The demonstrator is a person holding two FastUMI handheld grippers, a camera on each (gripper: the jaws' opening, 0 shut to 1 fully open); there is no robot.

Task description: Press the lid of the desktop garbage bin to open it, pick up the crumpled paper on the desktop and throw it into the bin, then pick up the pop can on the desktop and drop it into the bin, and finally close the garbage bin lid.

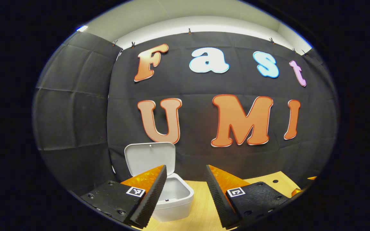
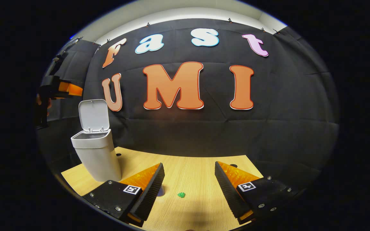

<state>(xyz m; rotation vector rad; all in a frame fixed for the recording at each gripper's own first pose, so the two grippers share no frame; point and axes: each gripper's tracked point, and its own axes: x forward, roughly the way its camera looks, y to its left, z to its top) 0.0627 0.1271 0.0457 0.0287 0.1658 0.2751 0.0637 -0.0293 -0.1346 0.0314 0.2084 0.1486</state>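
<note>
Bin (image 2: pixel 95 154) lid's (image 2: pixel 93 115) up, so we want the green paper (image 2: pixel 181 194) dead ahead between our right gripper's (image 2: pixel 188 186) spread, empty fingers; left gripper (image 1: pixel 185 189) is spread and empty by the bin.

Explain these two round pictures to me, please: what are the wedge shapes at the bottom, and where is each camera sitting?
There is no robot here. A person holds a two-finger gripper in each hand, and a fisheye camera rides on each one, looking forward along its fingers. The wedges at the bottom are those fingers.

The left gripper view shows the left gripper, jaws apart and holding nothing, above a white bin whose lid stands open.

The right gripper view shows the right gripper, also open and empty, over a wooden table. The same bin stands at the left, with the other gripper above it, farther off. A small green scrap lies on the table between the fingers; I cannot tell what it is.
</note>
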